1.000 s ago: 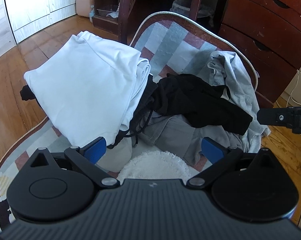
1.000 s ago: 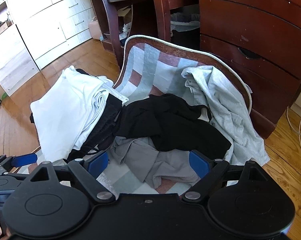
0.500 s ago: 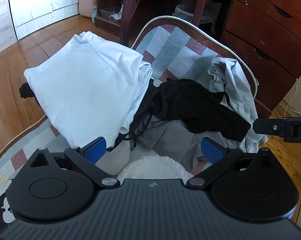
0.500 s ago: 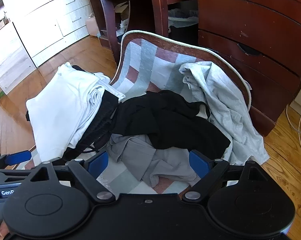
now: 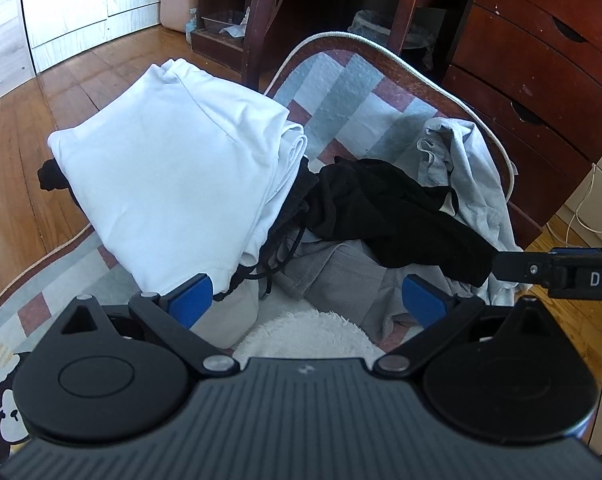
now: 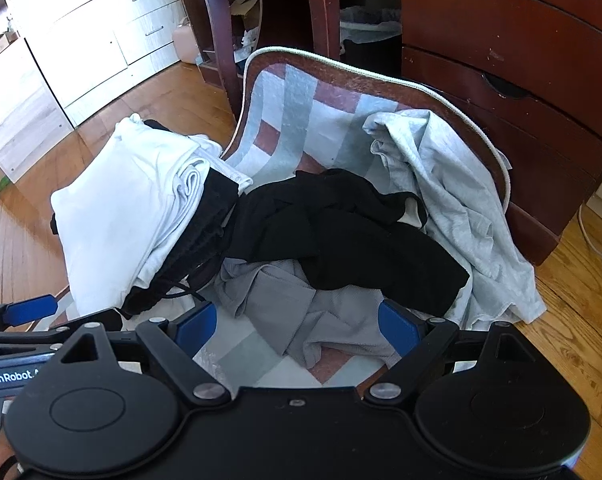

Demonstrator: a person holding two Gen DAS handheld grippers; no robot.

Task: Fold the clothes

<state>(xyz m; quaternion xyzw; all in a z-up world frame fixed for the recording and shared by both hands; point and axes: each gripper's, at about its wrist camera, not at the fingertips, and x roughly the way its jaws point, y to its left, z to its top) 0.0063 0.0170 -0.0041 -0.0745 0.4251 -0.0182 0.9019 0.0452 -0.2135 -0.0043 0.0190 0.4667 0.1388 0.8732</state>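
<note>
Checked mat (image 6: pixel 285 120) – black garment (image 6: pixel 341 236) lying crosswise

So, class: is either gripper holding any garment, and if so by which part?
Nothing is held. The left gripper and right gripper both stand open above the clothes pile.

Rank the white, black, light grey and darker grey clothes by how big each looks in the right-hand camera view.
1. white folded garment, though it lies nearer the camera
2. black garment and light grey garment: too alike to rank
3. darker grey garment, smallest showing; the black one covers part of it
</note>
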